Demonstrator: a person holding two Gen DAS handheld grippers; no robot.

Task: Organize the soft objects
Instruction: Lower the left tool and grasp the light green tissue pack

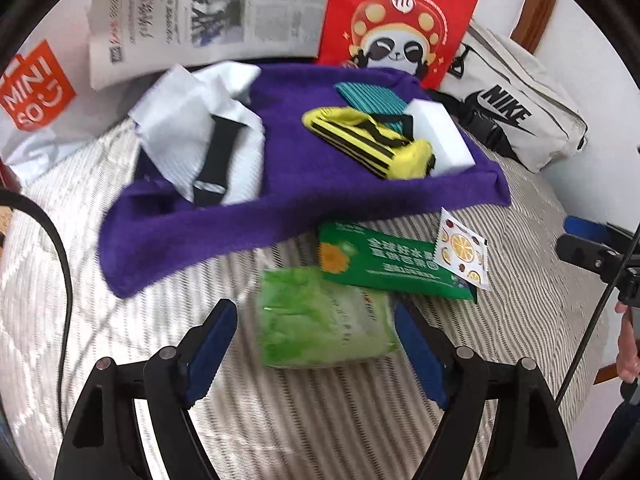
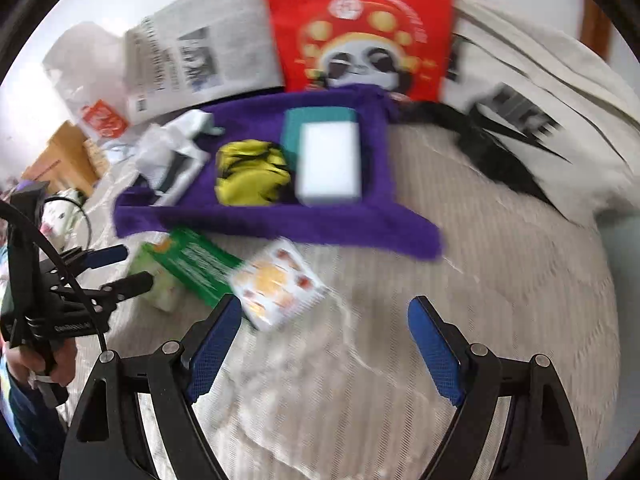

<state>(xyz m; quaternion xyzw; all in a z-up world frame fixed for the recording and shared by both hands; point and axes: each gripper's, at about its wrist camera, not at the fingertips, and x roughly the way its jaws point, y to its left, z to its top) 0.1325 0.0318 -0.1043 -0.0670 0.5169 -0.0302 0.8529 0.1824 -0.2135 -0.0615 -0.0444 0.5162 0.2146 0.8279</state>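
Note:
A purple towel (image 1: 280,208) (image 2: 280,222) lies spread on the striped bedding. It carries a crumpled white cloth with a black strap (image 1: 200,136), a yellow and black striped soft item (image 1: 372,144), a teal item (image 1: 368,98) and a white foam block (image 1: 440,136) (image 2: 330,164). In front of the towel lie a green tissue pack (image 1: 320,320), a flat green packet (image 1: 384,260) and a fruit-print packet (image 1: 464,252) (image 2: 280,284). My left gripper (image 1: 314,312) (image 2: 128,270) is open, with the tissue pack between its fingers and not pinched. My right gripper (image 2: 324,308) is open over bare bedding, its left fingertip beside the fruit-print packet.
A red panda bag (image 1: 400,20), a newspaper (image 1: 200,12), a white Nike bag (image 1: 520,112) and a Miniso bag (image 1: 36,92) line the far side. A black cable (image 1: 60,248) trails at the left. The right wrist view is motion-blurred.

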